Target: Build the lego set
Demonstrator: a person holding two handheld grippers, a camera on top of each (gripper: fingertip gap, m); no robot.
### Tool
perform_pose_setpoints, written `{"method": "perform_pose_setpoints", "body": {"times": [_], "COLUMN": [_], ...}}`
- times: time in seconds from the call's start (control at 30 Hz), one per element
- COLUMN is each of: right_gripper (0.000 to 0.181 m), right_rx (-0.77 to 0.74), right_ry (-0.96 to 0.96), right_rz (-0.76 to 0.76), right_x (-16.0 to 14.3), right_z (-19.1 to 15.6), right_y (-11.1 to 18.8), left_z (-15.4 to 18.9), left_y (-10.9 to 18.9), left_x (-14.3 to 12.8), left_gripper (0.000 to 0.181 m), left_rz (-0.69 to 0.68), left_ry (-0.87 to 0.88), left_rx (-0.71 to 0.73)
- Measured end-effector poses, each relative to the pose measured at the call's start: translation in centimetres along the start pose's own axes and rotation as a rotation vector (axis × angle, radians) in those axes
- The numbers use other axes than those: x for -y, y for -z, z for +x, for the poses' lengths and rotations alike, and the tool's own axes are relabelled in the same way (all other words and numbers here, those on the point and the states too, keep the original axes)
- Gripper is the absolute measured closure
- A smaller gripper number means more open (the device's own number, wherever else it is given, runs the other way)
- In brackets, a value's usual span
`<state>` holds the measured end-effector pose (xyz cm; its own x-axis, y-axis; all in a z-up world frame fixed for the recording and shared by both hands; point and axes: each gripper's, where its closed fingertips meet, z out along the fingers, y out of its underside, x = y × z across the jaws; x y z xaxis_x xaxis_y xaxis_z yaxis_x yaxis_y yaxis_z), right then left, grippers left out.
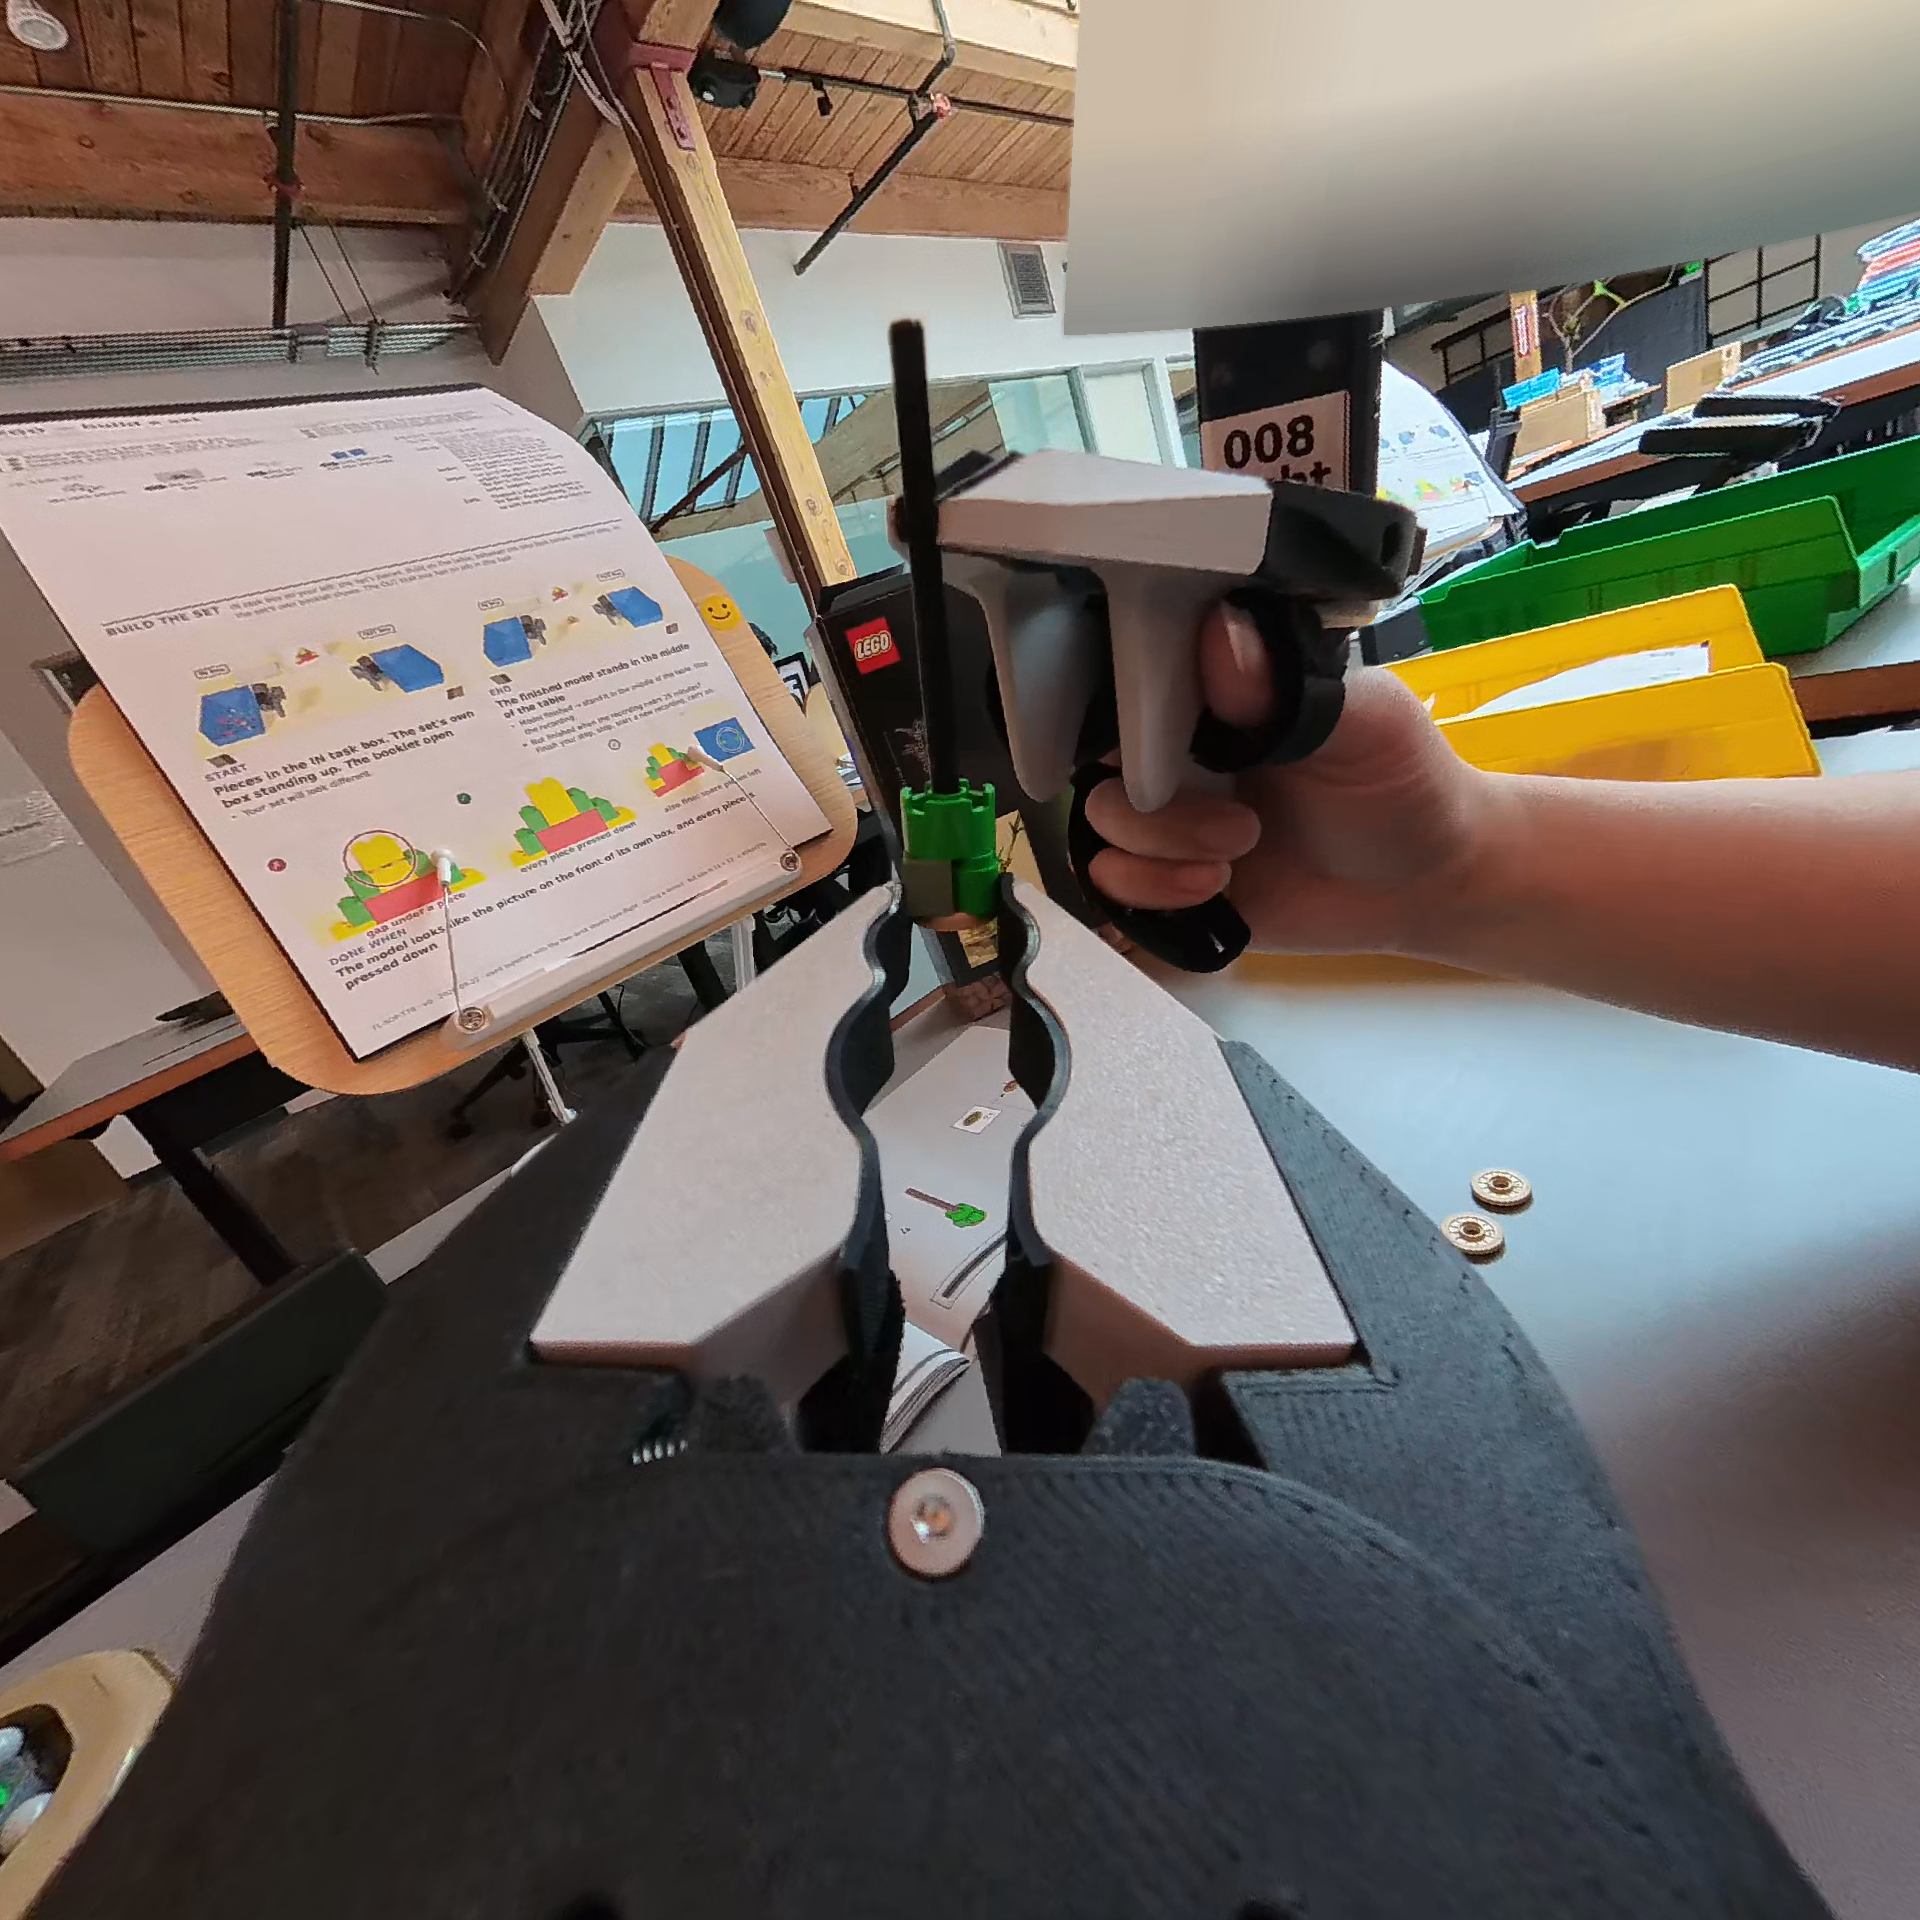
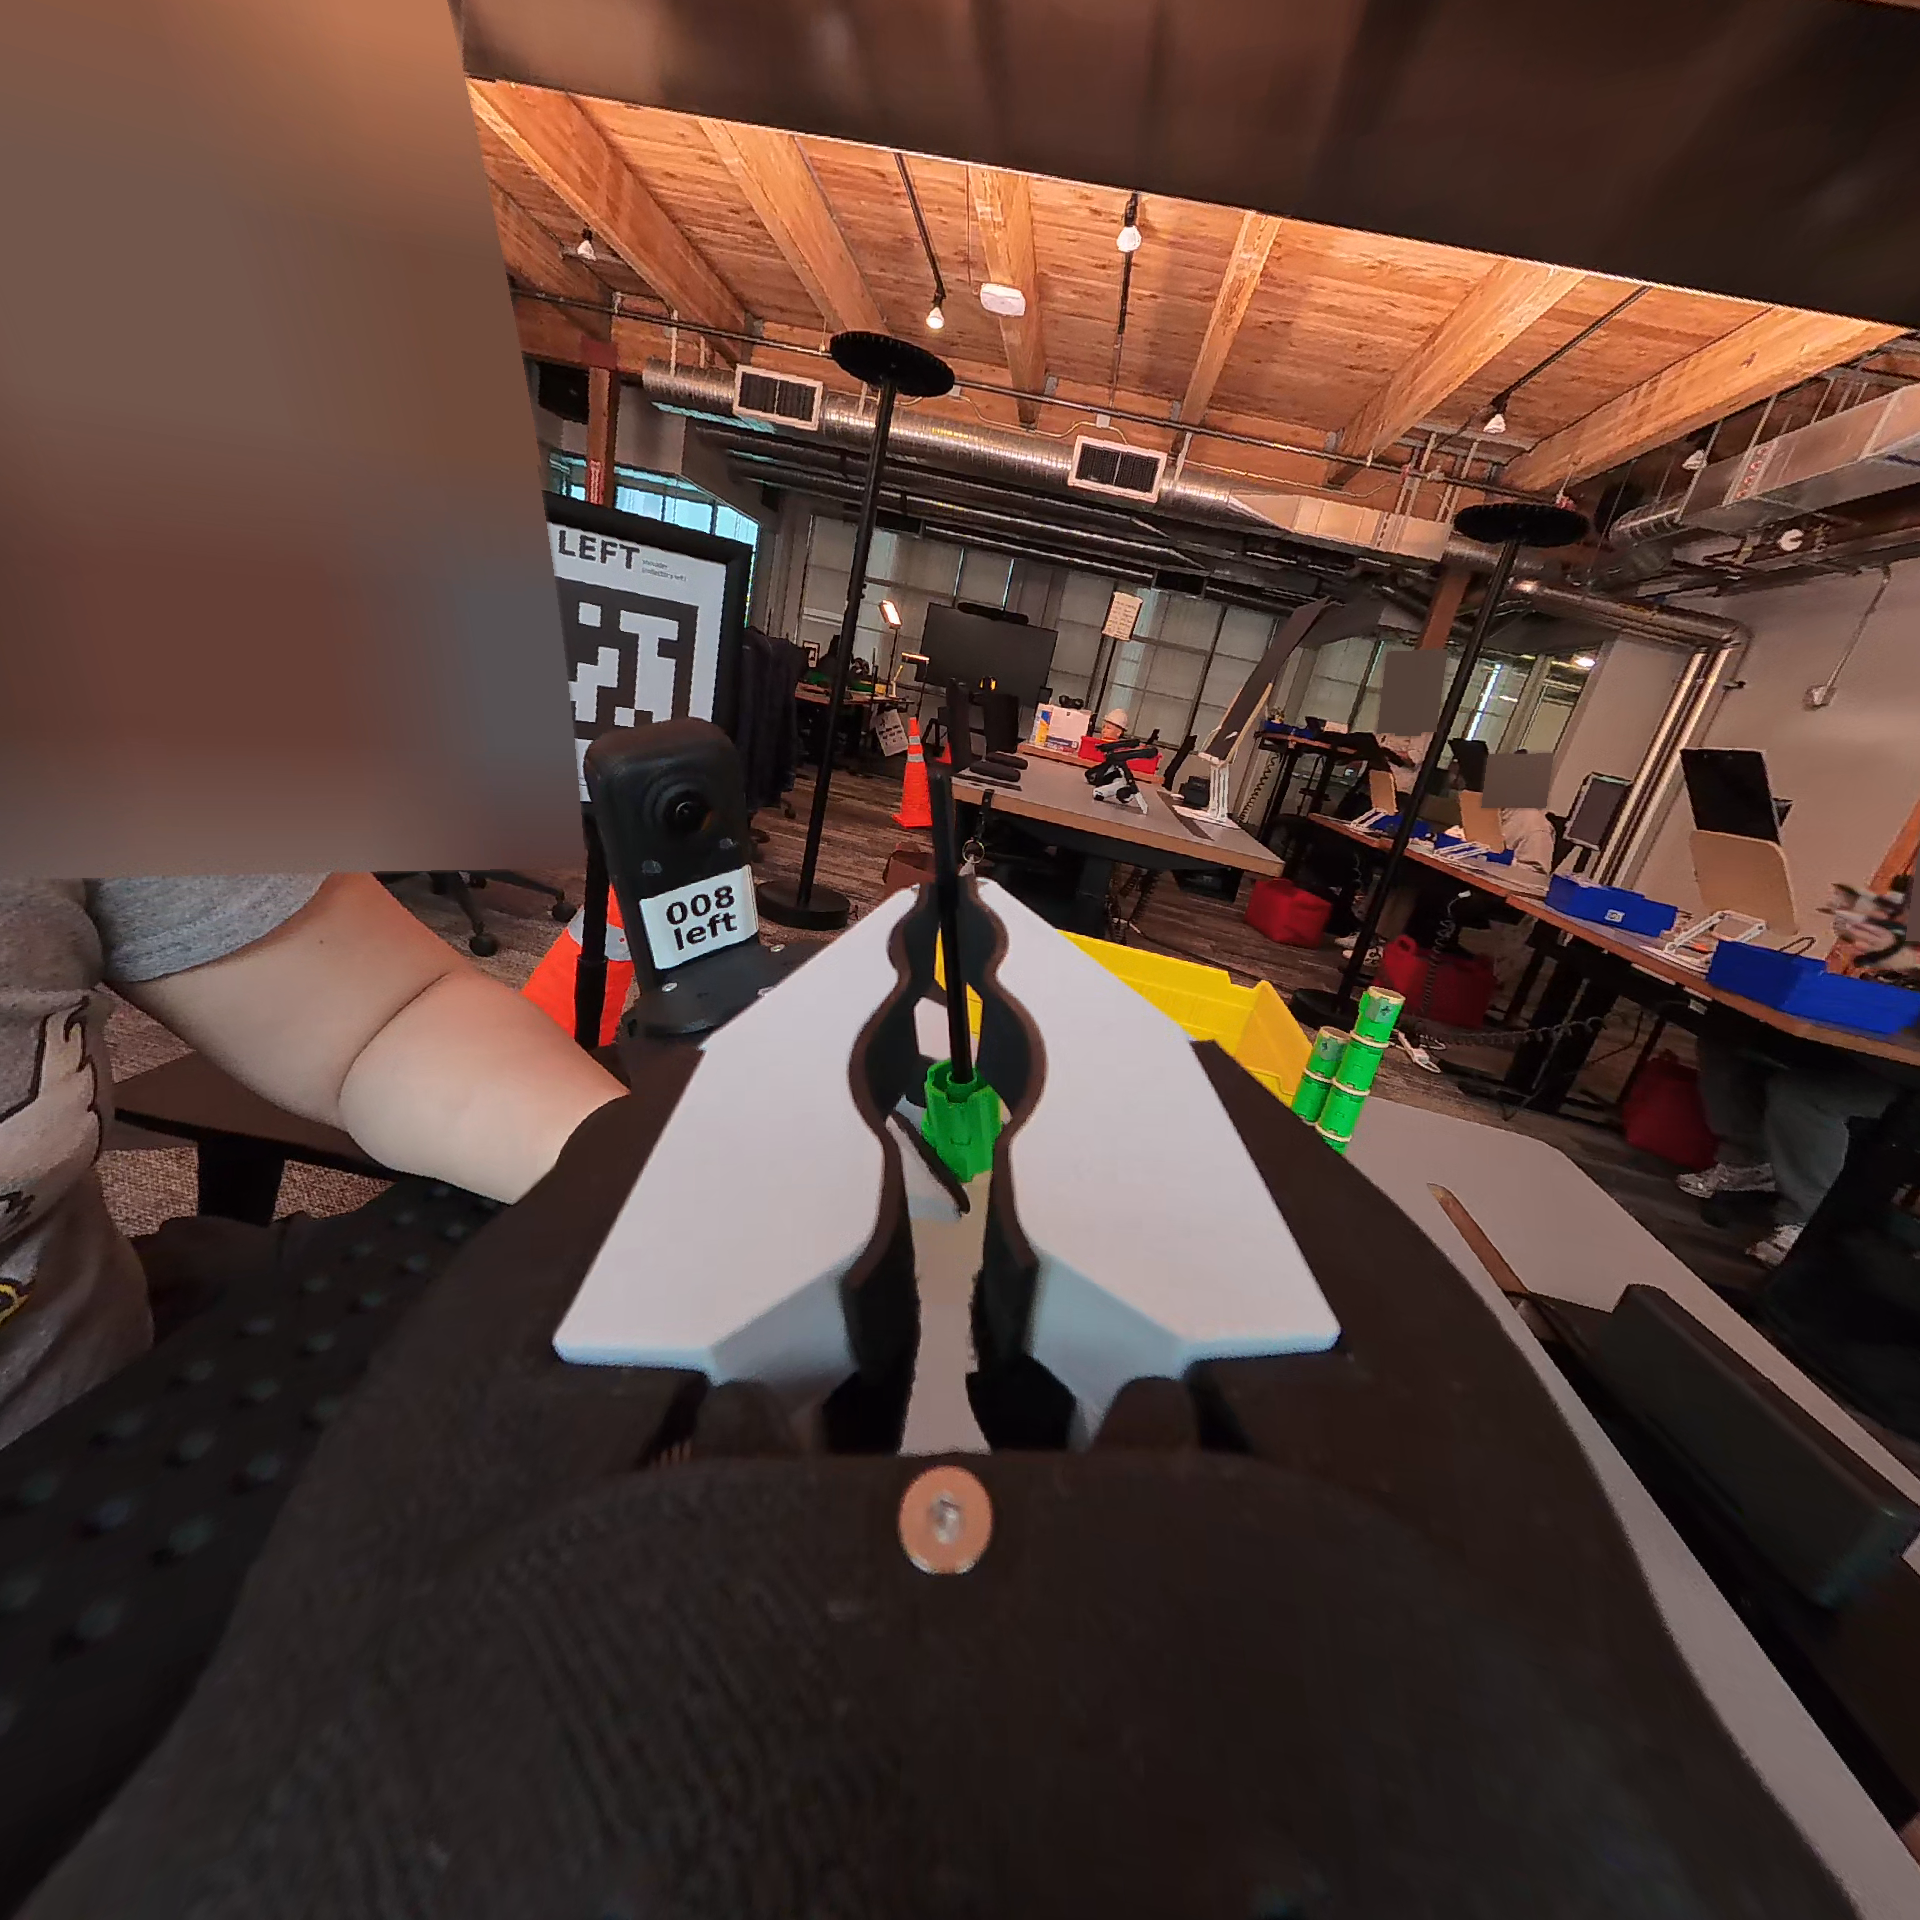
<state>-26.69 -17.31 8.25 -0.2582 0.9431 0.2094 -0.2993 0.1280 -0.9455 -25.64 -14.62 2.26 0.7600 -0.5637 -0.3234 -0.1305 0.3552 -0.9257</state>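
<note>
In the left wrist view my left gripper (image 1: 954, 906) is shut on the base of a small green brick cluster (image 1: 948, 831), held up above the table. A thin black rod (image 1: 923, 582) stands upright out of the cluster. My right gripper (image 1: 918, 520), held by a hand, comes in from the right and is shut on the rod partway up. In the right wrist view the rod (image 2: 956, 935) runs between the closed fingers of the right gripper (image 2: 948, 902). The green cluster (image 2: 962, 1124) sits in the wider gap behind the tips.
A printed instruction sheet (image 1: 416, 707) leans on a wooden stand at left. A black set box (image 1: 878, 665) stands behind the grippers. An open booklet (image 1: 940, 1195) and two small gold round pieces (image 1: 1486, 1210) lie on the table. Yellow bin (image 1: 1610, 696), green bin (image 1: 1714, 561). A green stacked column (image 2: 1345, 1060) stands at right. Left tips to right tips: about 6 cm. Left tips and right tips are each some 30 cm from the green stacked column (image 2: 1345, 1060).
</note>
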Motion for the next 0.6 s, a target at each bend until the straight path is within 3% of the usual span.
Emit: {"method": "perform_pose_setpoints", "body": {"times": [0.6], "right_gripper": [0.179], "right_rx": [-0.045], "right_ry": [-0.026], "right_rz": [-0.014], "right_x": [-0.87], "right_z": [0.94], "right_y": [-0.02], "left_z": [-0.78], "left_y": [0.08], "left_x": [-0.63], "left_gripper": [0.167], "left_rz": [-0.050], "left_ry": [0.070], "left_rx": [0.004]}}
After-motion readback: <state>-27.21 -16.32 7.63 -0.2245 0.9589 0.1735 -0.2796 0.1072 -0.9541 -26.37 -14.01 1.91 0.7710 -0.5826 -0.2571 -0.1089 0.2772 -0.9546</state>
